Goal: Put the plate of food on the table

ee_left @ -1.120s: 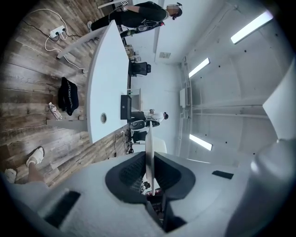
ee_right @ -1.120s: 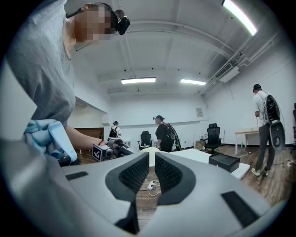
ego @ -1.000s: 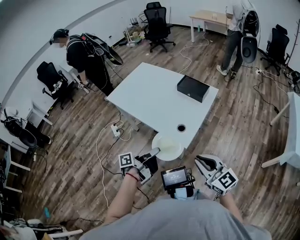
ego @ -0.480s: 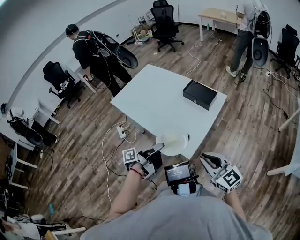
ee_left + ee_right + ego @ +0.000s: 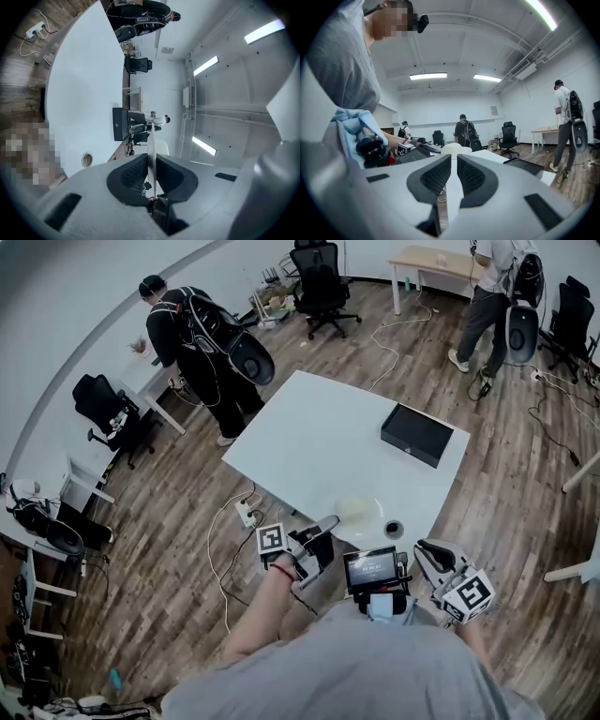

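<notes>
Two grippers: left gripper clamped on the plate's near-left rim; right gripper empty, jaws a slit apart.
Plate: over the worktop's near edge, left of its round hole.
Progress: apparently not yet resting; lowering and release remain.

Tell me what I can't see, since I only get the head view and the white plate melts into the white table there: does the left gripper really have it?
Observer: Yes. Its own view shows the left gripper with its jaws pinched on the thin rim of the plate.
Operator: Is it tipping?
Observer: It shows edge-on there, roughly parallel to the top of the table beside it, so it looks about flat.
Operator: And the other hand?
Observer: The right gripper view shows the right gripper empty, with its jaws a narrow slit apart.
</notes>
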`<state>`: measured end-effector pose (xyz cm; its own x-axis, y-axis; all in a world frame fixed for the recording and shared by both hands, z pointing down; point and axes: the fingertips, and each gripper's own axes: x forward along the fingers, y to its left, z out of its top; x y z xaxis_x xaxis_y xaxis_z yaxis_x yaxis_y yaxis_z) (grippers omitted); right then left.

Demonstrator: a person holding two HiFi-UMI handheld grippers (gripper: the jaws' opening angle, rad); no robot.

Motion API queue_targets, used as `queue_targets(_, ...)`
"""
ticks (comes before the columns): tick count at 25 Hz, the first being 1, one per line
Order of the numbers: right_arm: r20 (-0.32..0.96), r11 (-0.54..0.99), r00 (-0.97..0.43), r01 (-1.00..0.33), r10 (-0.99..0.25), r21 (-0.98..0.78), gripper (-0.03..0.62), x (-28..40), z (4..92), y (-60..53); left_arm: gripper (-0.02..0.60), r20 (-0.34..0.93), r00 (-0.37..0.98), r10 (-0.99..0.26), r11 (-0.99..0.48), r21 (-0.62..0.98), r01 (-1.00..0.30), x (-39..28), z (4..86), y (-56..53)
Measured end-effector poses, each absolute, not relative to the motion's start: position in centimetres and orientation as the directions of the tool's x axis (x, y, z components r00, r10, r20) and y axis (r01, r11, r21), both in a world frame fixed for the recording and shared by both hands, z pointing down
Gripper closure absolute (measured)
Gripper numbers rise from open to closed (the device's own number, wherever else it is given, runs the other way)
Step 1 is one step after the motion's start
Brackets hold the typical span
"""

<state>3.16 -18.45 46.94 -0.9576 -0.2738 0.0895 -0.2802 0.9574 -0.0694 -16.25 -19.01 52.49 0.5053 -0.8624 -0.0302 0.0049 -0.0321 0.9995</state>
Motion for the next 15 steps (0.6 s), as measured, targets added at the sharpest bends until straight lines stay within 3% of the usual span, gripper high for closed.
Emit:
queue_targets(7, 0.107, 0.929, -0.929, -0.363, -0.355, -0.072, 0.560, -1.2, 47.2, -19.7, 0.540, -0.013, 0.593, -0.805, -0.044, 0.998, -0.038, -20.9, 53.8, -23.6)
queue_targets(15, 0.146, 0.845, -0.845, -0.528, -0.514, -0.079, 0.560, -0.4, 48.3, -20.7, 0.540, 0.021, 0.689, -0.725, -0.015, 0.999, -0.047, -22.4, 58.2, -27.9)
